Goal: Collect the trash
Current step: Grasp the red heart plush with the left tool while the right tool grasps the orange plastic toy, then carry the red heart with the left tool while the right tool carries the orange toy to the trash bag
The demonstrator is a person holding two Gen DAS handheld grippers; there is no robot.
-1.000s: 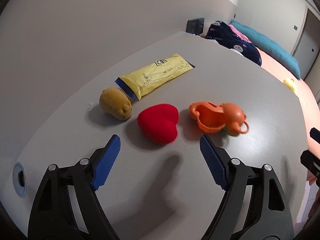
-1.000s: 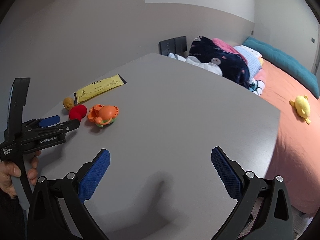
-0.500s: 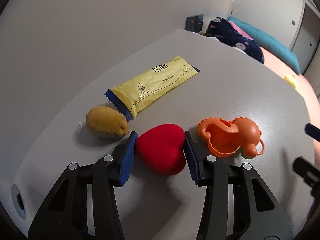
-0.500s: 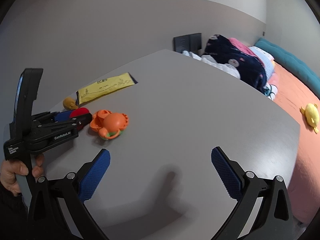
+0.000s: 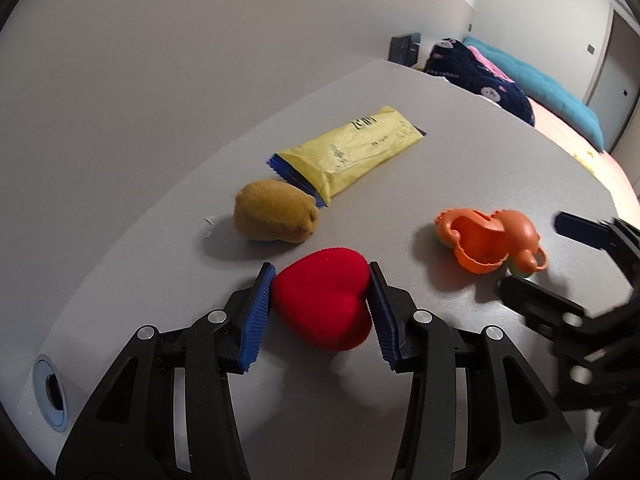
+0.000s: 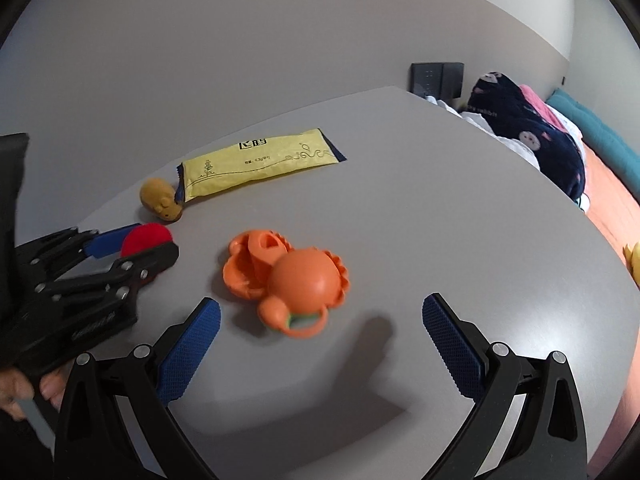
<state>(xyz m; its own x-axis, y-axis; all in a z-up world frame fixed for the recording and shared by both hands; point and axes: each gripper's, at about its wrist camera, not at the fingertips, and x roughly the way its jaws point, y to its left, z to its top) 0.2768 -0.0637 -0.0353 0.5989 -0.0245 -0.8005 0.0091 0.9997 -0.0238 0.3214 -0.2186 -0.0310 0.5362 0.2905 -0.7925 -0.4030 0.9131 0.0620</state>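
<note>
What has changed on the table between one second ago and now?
The left gripper moved forward and closed on the red heart, which it now holds. The right gripper came forward toward the orange toy, and it is open around nothing. The yellow wrapper, the brown plush and the orange toy lie where they were.
</note>
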